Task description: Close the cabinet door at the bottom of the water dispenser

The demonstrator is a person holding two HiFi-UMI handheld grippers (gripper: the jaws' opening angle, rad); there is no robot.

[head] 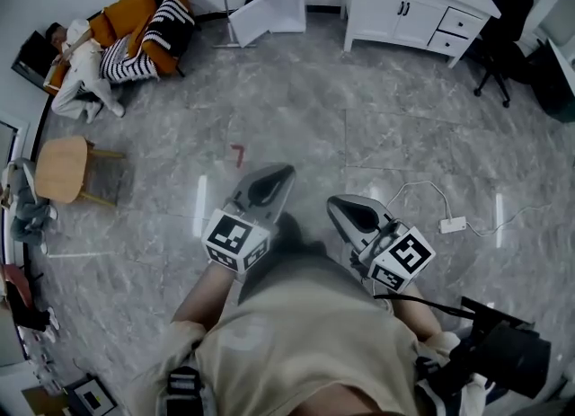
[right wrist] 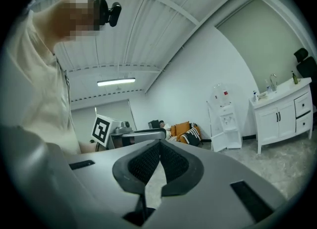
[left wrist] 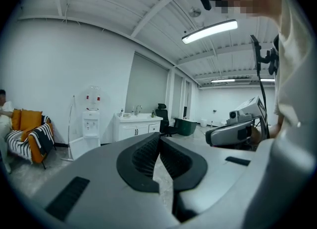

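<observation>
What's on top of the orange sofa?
A person in white rests at one end, and a black-and-white striped blanket drapes over the other. Orange cushions show between them. The seat under the blanket is covered.

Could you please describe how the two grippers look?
The left gripper and right gripper are pale grey tapering shells with black ribbed pads. Each carries a white cube with black square markers. The person wears a beige shirt.
</observation>
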